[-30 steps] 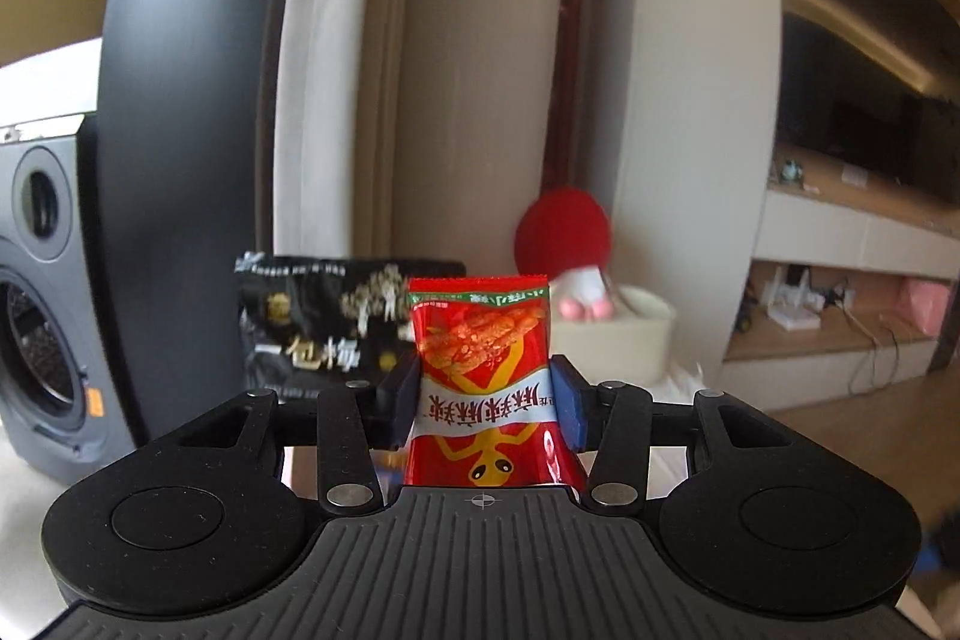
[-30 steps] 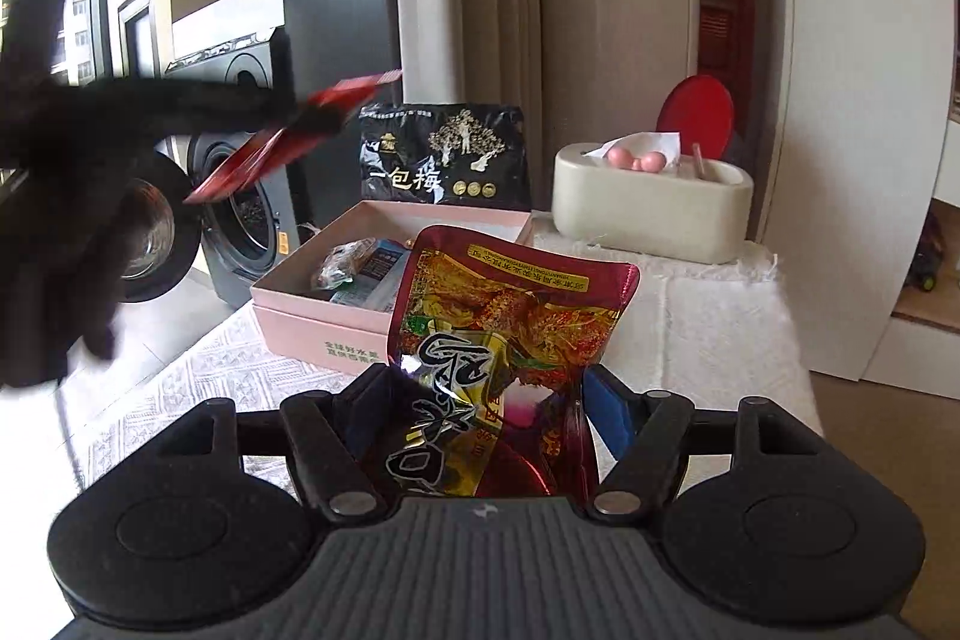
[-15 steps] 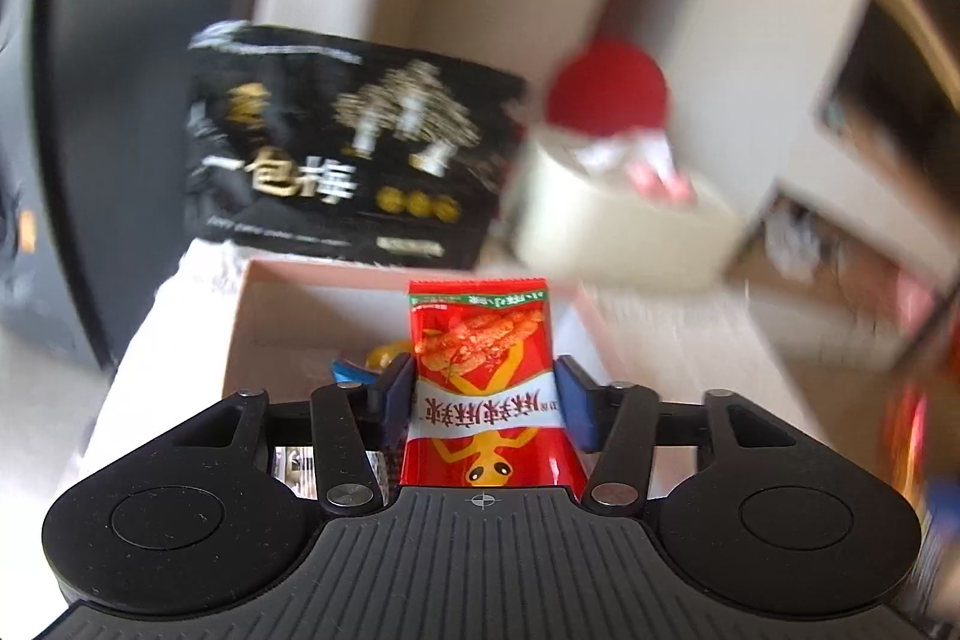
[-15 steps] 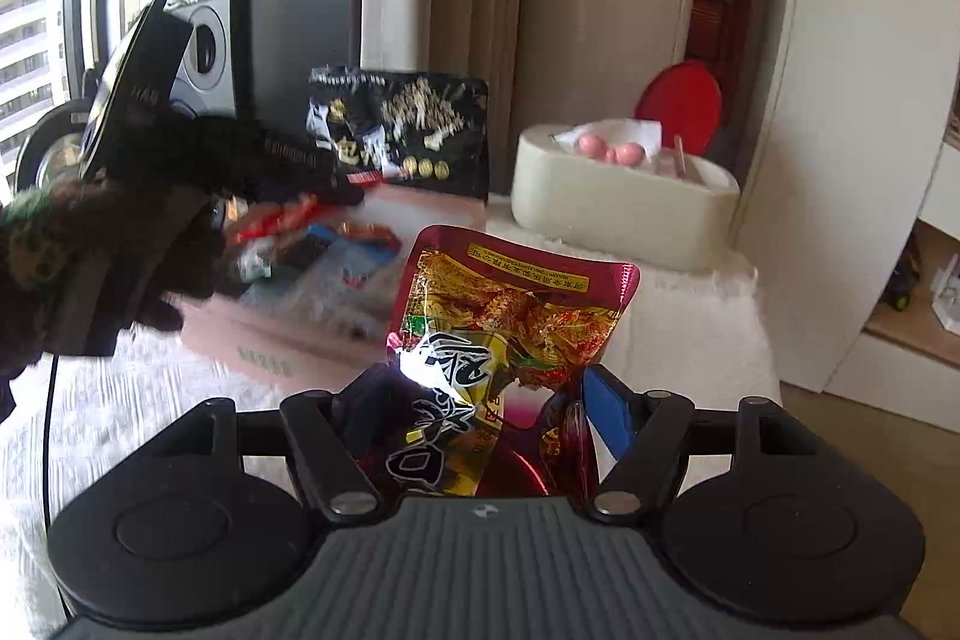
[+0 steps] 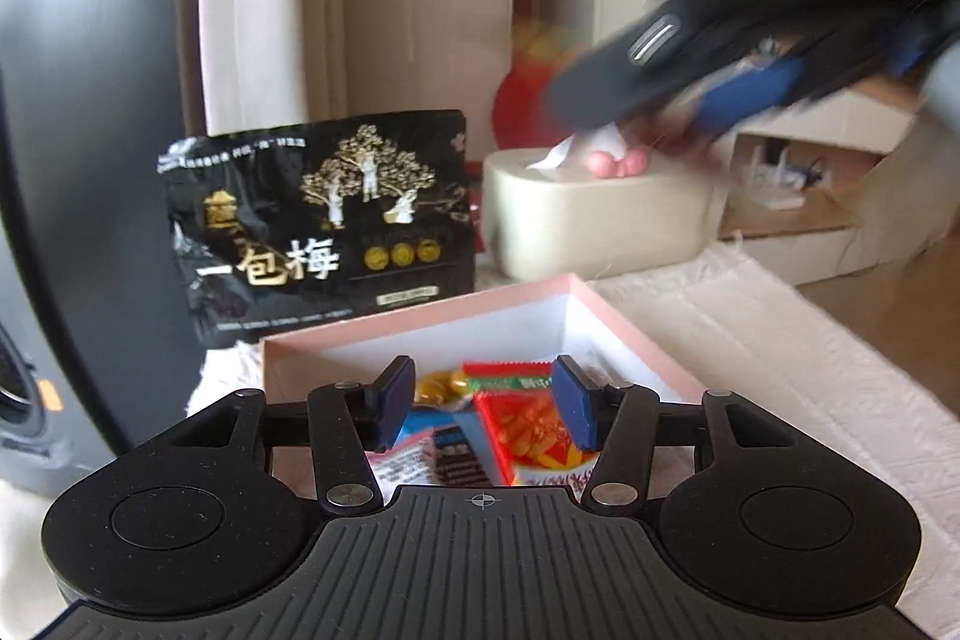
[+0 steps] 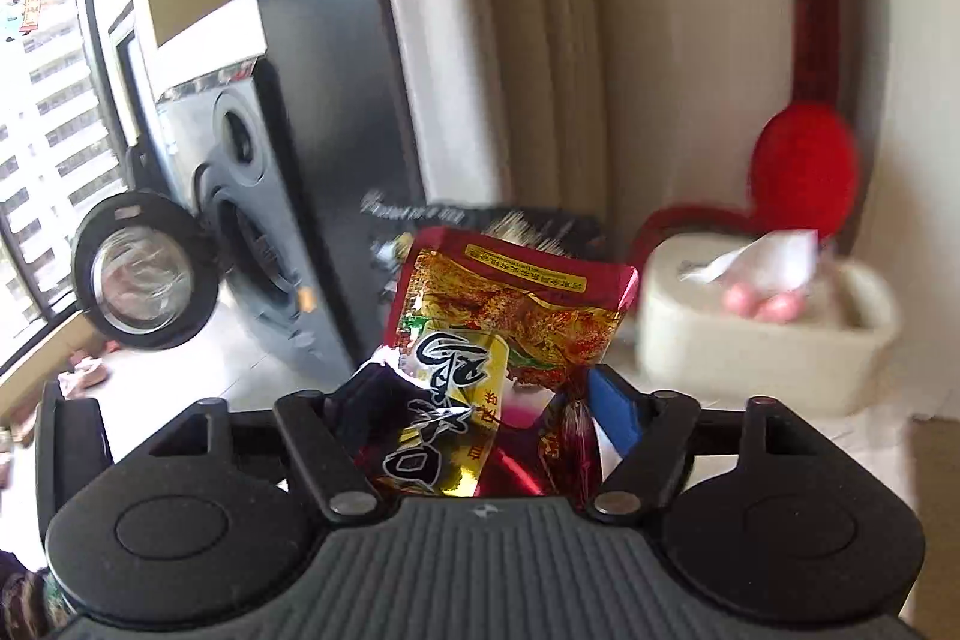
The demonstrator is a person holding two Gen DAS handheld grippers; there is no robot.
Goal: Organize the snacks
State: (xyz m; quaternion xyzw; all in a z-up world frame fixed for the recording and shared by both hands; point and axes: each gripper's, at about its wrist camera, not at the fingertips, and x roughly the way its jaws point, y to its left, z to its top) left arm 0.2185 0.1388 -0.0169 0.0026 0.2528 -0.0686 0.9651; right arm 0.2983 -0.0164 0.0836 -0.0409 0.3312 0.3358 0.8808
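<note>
In the left wrist view, the left gripper (image 5: 483,409) sits low in the centre of the frame with its blue pads (image 5: 397,400) spread apart and nothing between them. Below and behind them lies the pink box (image 5: 624,325), white inside, holding a red snack packet (image 5: 528,427), a blue-and-white packet (image 5: 441,451) and a yellow wrapped piece (image 5: 437,385). A black plum pouch (image 5: 321,226) with gold lettering stands upright just behind the box, left of centre. To its right is a cream tissue box (image 5: 600,220) with a tissue poking out (two pink round things rest on top). The right gripper (image 5: 750,40) crosses the upper right corner, heavily blurred.

In the right wrist view, the right gripper (image 6: 486,412) is clamped on a dark red and gold snack bag (image 6: 510,334), which stands upright in the middle of the frame. A washing machine (image 6: 240,244) with its round door swung open fills the left side, and the cream tissue box appears blurred at the right.
</note>
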